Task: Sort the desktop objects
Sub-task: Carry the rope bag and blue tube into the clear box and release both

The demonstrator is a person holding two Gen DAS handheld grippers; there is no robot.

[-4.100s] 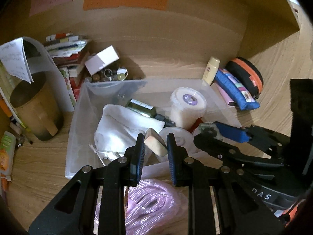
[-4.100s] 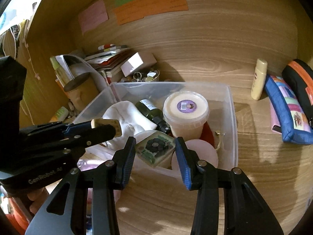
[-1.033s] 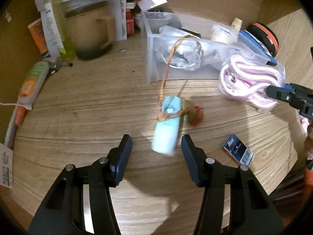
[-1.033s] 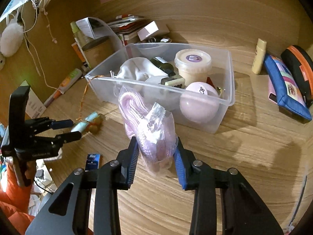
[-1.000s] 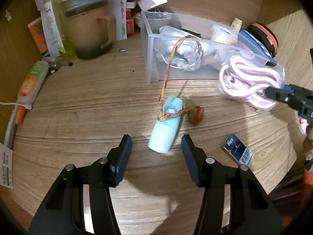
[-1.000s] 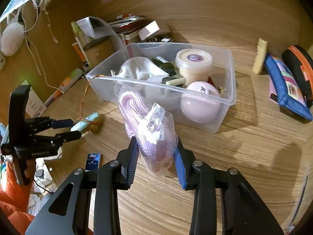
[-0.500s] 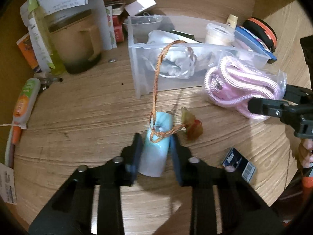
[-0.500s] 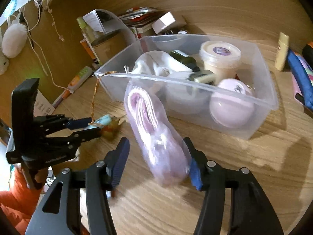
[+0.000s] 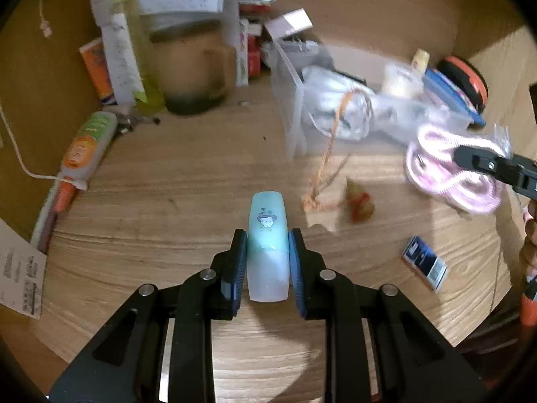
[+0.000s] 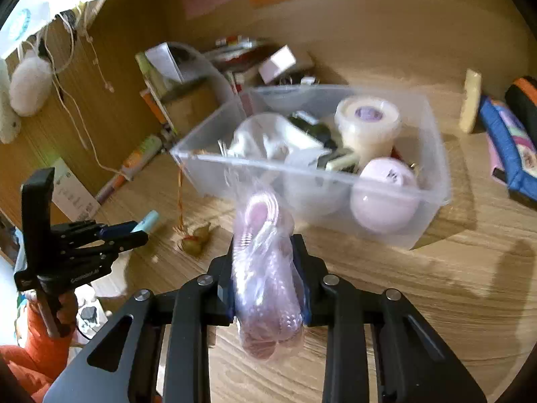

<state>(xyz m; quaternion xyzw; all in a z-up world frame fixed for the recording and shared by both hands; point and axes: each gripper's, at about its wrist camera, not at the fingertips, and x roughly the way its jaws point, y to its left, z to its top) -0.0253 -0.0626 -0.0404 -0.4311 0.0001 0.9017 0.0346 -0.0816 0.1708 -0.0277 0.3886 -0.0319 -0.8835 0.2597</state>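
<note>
My left gripper (image 9: 267,262) is shut on a pale blue tube (image 9: 267,241) with a small cartoon face, held just above the wooden desk (image 9: 167,181). It also shows in the right wrist view (image 10: 124,231). My right gripper (image 10: 266,278) is shut on a clear bag of pink cord (image 10: 265,268), lifted in front of the clear plastic bin (image 10: 433,154). The bag also shows in the left wrist view (image 9: 453,171). An orange braided string (image 9: 329,144) hangs from the bin's rim down to a small green and red charm (image 9: 360,203) on the desk.
The bin holds a white cloth (image 10: 255,134), a lidded tub (image 10: 367,121), a pink ball (image 10: 386,194) and a dark bottle. A brown mug (image 9: 198,74), papers, a tube (image 9: 87,144) and a small blue box (image 9: 424,263) lie around. Pencil cases (image 10: 510,147) sit at right.
My left gripper has closed on the blue tube and lifted it off the string and charm. My right gripper has closed on the cord bag and raised it toward the bin.
</note>
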